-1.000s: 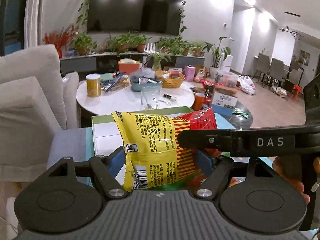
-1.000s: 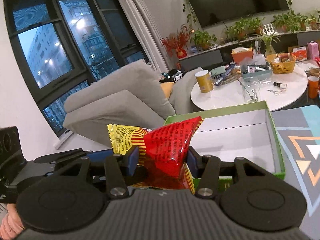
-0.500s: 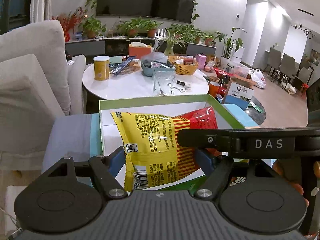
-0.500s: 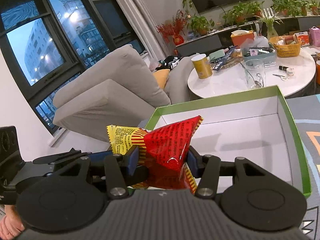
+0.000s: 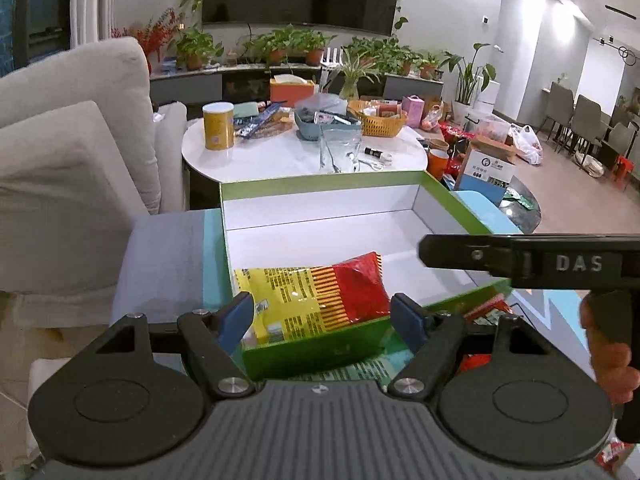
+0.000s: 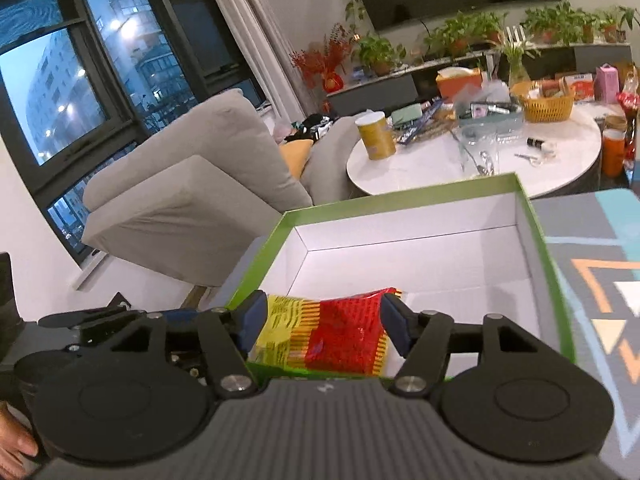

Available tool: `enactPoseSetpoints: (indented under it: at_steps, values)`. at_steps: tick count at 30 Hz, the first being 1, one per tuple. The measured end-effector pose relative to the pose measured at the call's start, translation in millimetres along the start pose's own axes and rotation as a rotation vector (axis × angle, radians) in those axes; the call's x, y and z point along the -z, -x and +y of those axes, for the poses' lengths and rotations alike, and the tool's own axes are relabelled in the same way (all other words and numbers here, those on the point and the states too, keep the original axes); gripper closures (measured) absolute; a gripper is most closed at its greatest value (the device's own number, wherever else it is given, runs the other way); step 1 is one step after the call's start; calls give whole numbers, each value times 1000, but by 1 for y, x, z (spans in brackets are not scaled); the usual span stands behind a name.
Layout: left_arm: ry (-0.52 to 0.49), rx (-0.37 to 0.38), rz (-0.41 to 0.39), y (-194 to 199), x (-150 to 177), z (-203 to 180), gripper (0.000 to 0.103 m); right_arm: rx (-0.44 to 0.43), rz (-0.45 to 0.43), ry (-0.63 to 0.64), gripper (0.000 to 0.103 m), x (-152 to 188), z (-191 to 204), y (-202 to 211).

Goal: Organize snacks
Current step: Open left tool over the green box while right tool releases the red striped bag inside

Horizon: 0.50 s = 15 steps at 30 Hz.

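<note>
Snack bag (image 5: 316, 296), yellow and red, lies flat on the white floor of the green-rimmed box (image 5: 320, 178), in the corner nearest both cameras. Left gripper (image 5: 322, 316) is released, fingers spread wide of the bag. Right gripper (image 6: 322, 320) is likewise released, fingers apart on either side of the bag.

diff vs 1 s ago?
Both grippers let go: the left gripper and right gripper now stand open, and the snack bag has gone from held above the green box to lying inside, near its front wall. Box, round table unchanged.
</note>
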<state>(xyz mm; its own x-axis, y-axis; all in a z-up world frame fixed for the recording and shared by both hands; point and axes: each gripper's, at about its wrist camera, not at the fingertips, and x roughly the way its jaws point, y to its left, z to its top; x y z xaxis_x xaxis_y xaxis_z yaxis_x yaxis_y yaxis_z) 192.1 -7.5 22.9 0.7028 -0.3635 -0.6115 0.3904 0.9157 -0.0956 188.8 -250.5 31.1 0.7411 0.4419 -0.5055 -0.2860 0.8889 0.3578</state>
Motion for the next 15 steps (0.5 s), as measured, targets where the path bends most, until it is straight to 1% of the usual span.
enactPoseSetpoints:
  at_steps: [3, 6, 8, 12, 15]
  values:
    - [0, 6, -8, 14, 7, -5, 30, 5, -21, 37, 36, 7, 7, 21]
    - [7, -4, -9, 25, 15, -10, 30, 2, -26, 46, 36, 16, 11, 40]
    - [22, -6, -11, 34, 21, -12, 30, 5, -23, 47, 36, 19, 14, 44]
    - [49, 25, -20, 56, 35, -21, 29, 11, -17, 60, 36, 32, 19, 61]
    - [34, 40, -28, 69, 48, -31, 26, 12, 1, 72, 36, 45, 22, 70]
